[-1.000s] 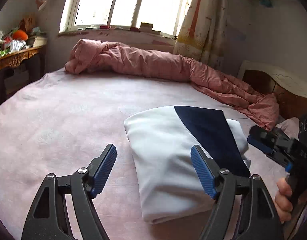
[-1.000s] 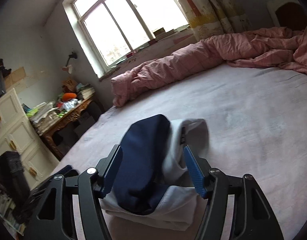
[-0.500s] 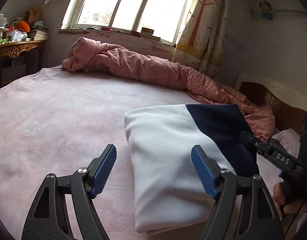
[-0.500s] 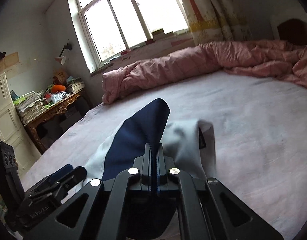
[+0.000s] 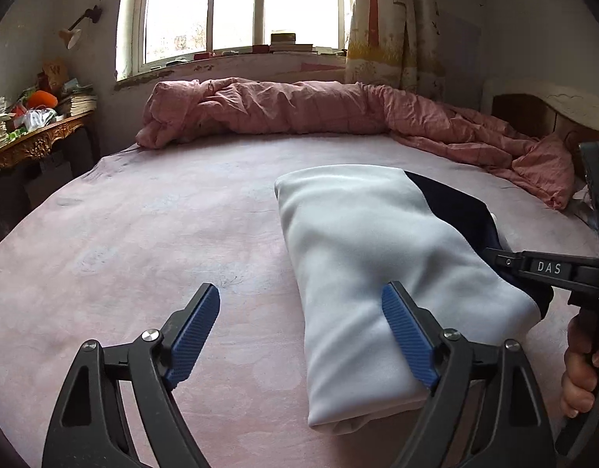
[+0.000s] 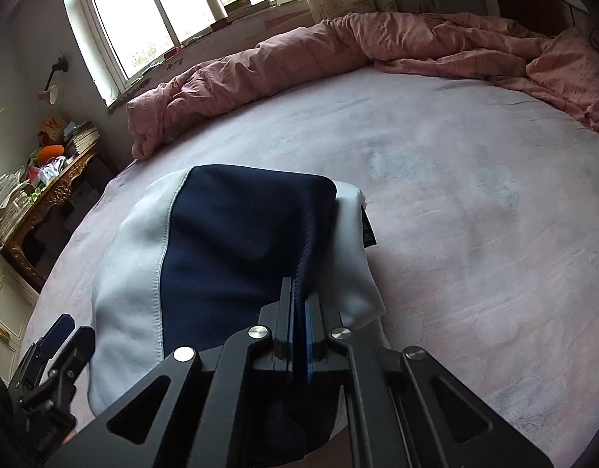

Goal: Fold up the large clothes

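- We see a folded white and navy garment (image 5: 369, 257) lying on the pink bed (image 5: 143, 241), toward the right of the left wrist view, its white panel up and the navy panel along its far right side.
- Our left gripper (image 5: 303, 323) has its fingers wide apart; they have just been opening further, and nothing is pinched between them. The right blue pad (image 5: 406, 341) sits over the white cloth's near edge (whether it touches, we cannot tell), while the left pad (image 5: 194, 335) is over bare bed.
- Our right gripper (image 6: 299, 312) has its fingers closed on the garment's navy edge (image 6: 240, 241), the cloth caught between the pads.
- In the left wrist view that same right gripper reaches in from the right margin, with a hand (image 5: 582, 366) wrapped round its handle.
- A rumpled pink quilt (image 5: 299, 109) lies along the far side of the bed under the window (image 5: 237, 4).
- A carved wooden side table (image 5: 34, 140) at the left carries stacked books and clutter.
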